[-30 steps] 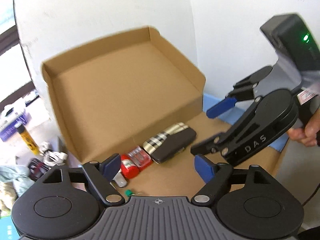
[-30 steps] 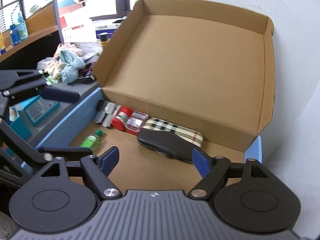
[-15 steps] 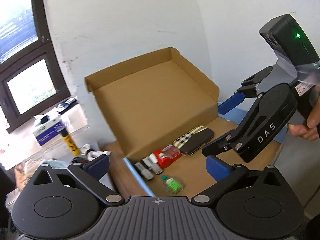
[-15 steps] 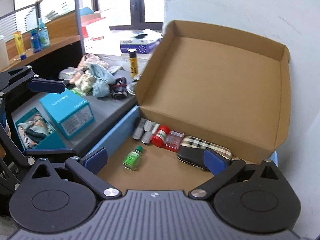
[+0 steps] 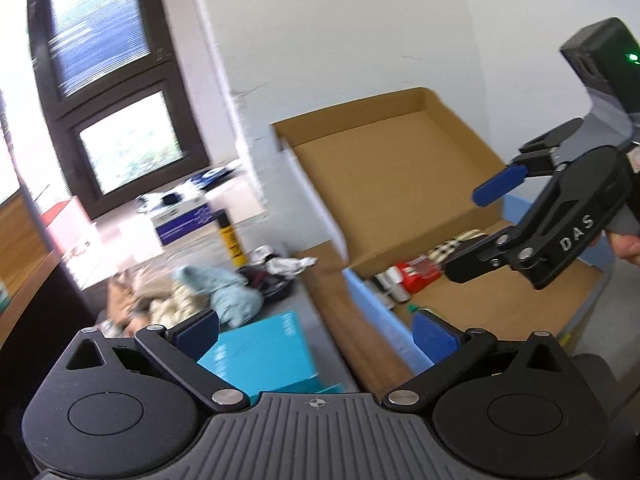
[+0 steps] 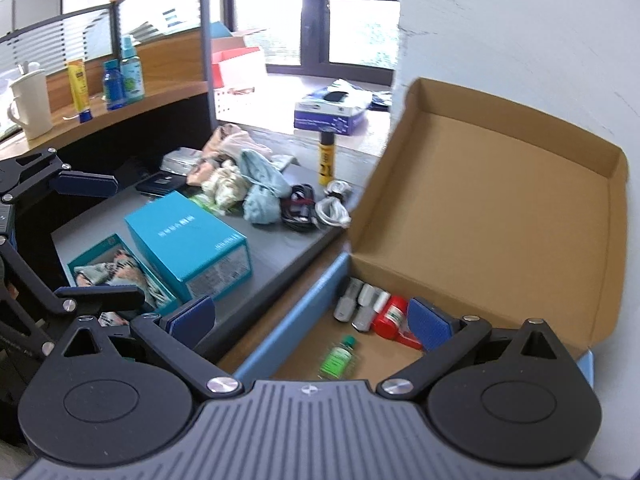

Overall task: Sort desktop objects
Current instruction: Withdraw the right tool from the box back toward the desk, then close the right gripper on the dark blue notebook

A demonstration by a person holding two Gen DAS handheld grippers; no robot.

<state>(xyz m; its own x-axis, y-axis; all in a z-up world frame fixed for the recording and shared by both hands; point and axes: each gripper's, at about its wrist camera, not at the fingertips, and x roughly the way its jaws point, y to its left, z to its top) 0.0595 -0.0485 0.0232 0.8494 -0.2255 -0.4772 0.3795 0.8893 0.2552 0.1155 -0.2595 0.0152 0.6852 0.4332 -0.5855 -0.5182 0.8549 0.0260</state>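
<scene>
An open cardboard box (image 6: 500, 200) stands against the white wall, lid up. Inside lie grey clips (image 6: 356, 306), a red item (image 6: 394, 312) and a small green bottle (image 6: 340, 358); a checked case (image 5: 456, 244) shows in the left wrist view. My right gripper (image 6: 310, 316) is open and empty, held above the box's near left edge. My left gripper (image 5: 316, 330) is open and empty, above the desk left of the box (image 5: 384, 184). On the grey desk lie teal boxes (image 6: 188, 240), crumpled cloths (image 6: 244, 184), coiled cables (image 6: 316, 206) and a yellow tube (image 6: 326, 156).
A wooden counter (image 6: 120, 108) at the back left carries a white mug (image 6: 30, 104) and bottles (image 6: 124, 74). A purple-and-white box (image 6: 330, 110) lies on the windowsill. The white wall (image 6: 520, 40) stands right behind the box.
Both grippers have pulled back and up from the box, and both views have swung left, so the desk clutter now shows. Both stay open and empty.
</scene>
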